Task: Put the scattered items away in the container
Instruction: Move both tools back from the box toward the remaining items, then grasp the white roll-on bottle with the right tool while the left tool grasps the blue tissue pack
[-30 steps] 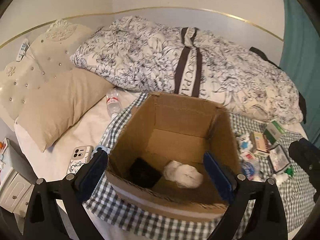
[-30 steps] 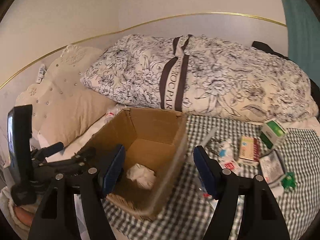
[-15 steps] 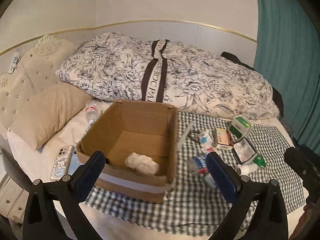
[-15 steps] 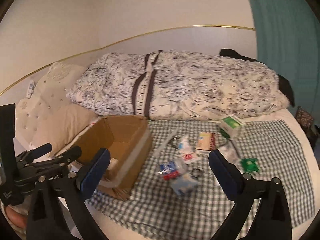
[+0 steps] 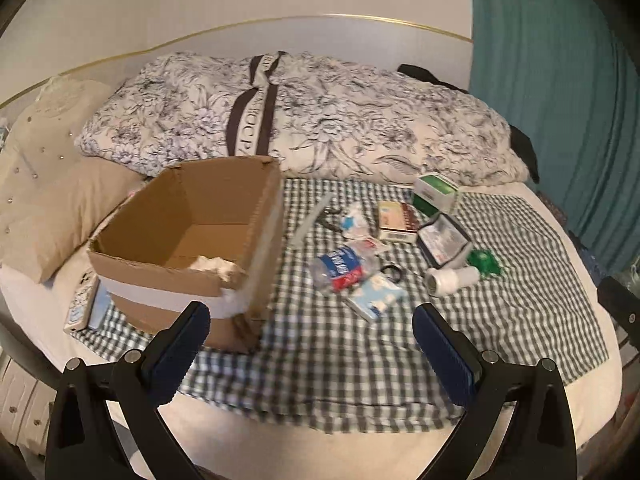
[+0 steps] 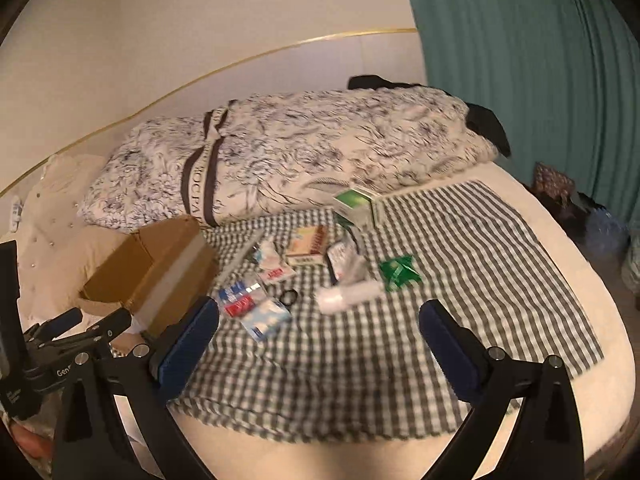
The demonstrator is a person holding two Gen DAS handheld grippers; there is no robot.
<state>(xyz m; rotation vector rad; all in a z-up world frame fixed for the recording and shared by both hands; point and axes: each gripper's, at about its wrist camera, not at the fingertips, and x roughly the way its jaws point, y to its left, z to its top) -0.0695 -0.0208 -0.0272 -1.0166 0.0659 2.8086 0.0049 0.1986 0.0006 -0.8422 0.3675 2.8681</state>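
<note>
An open cardboard box (image 5: 188, 248) (image 6: 148, 268) stands on the checked cloth (image 5: 360, 344) at the left, with a crumpled white wad (image 5: 216, 266) inside. Scattered to its right lie a blue and red packet (image 5: 340, 270), a light blue pack (image 5: 374, 296), a white roll (image 5: 450, 280) (image 6: 348, 296), a green item (image 5: 486, 262), a green box (image 5: 436, 194) and a card box (image 5: 394, 220). My left gripper (image 5: 310, 344) is open and empty, held back from the box and items. My right gripper (image 6: 320, 336) is open and empty, above the cloth's near edge.
A folded floral duvet (image 5: 320, 116) lies along the far side of the bed. Pillows (image 5: 48, 200) and a phone (image 5: 80, 308) are left of the box. A teal curtain (image 6: 532, 64) hangs at the right. The left gripper's body shows in the right wrist view (image 6: 40, 344).
Both grippers have pulled back and swung right, away from the box. The scattered items now sit in the middle of both views. Both grippers stay open.
</note>
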